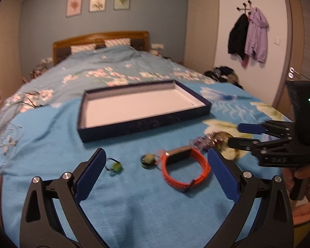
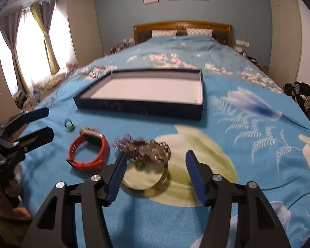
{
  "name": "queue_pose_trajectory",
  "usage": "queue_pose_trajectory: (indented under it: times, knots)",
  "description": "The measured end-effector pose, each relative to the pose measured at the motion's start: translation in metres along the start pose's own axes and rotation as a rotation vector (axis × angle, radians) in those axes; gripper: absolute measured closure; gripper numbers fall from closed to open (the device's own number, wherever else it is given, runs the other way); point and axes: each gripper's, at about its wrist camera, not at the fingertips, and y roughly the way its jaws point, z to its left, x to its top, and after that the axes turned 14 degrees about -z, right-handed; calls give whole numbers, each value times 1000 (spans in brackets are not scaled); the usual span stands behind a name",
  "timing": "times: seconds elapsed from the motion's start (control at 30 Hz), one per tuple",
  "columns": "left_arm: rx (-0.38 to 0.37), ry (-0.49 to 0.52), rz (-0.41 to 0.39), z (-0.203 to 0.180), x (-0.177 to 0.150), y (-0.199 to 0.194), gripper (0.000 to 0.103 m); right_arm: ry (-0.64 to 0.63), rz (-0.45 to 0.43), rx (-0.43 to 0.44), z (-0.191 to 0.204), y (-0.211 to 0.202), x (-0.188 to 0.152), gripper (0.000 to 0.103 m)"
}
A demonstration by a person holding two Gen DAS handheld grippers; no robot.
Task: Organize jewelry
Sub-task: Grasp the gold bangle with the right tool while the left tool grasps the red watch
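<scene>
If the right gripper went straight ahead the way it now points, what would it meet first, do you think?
Most likely the gold bangle lying on the bedspread between the open right gripper fingers, with the beaded bracelets piled on its far rim. Depth is unclear.

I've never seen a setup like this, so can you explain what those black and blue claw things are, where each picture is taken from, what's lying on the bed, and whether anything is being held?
The claws are two handheld grippers, one in each of a person's hands; no robot arm is involved. Each carries a fisheye camera looking forward along its fingers.

One picture looks out from the left gripper, the other from the right gripper. Both are open and hold nothing.

On the blue flowered bedspread lie a shallow dark blue box with a white inside, holding nothing, an orange wristband with a dark screen, a small green ring, a small round greenish bead piece, a gold bangle and a tangle of purple beaded jewelry on its far edge.
</scene>
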Motion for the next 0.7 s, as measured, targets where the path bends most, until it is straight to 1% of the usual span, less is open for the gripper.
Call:
queue_pose_trajectory:
  times: [0.03, 0.1, 0.13, 0.17, 0.2, 0.23, 0.27, 0.33, 0.43, 0.5, 0.57, 0.63, 0.67, 0.7]
  knots:
    - [-12, -1, 24, -2, -1, 3, 13, -2, 9, 4, 0, 1, -1, 56]
    - [-34, -10, 54, -3, -3, 7, 18, -3, 35, 14, 1, 5, -2, 61]
    - [-43, -17, 82, -2, -5, 12, 20, -2, 41, 15, 0, 7, -2, 67]
    - [-45, -19, 107, -3, -6, 16, 23, 1, 51, 19, -2, 8, -2, 70]
    - [-43, -18, 132, -5, -8, 20, 31, 5, 63, 22, -2, 10, -3, 75]
    - [-39, -18, 173, -5, -12, 27, 40, 9, 68, 21, -4, 11, -3, 77]
    - [-41, -25, 213, -3, -16, 34, 44, 14, 71, 23, -5, 12, -3, 79]
    - [-64, -62, 261, 2, -20, 42, 57, 27, 78, 27, -7, 13, -4, 86]
    - [-84, -89, 272, 5, -20, 46, 59, 51, 81, 31, -11, 13, -4, 94]
    - [-87, -94, 285, 4, -21, 49, 59, 60, 78, 32, -14, 12, -2, 95]
    - [-98, -94, 290, 2, -20, 50, 64, 59, 71, 34, -15, 11, -1, 97]
    - [-110, -91, 301, 1, -19, 52, 78, 60, 68, 40, -15, 10, 2, 97]
    - [-121, -94, 309, -1, -18, 54, 82, 58, 66, 42, -16, 9, 3, 97]
    - [-124, -94, 314, -2, -18, 55, 83, 59, 64, 43, -16, 8, 3, 97]
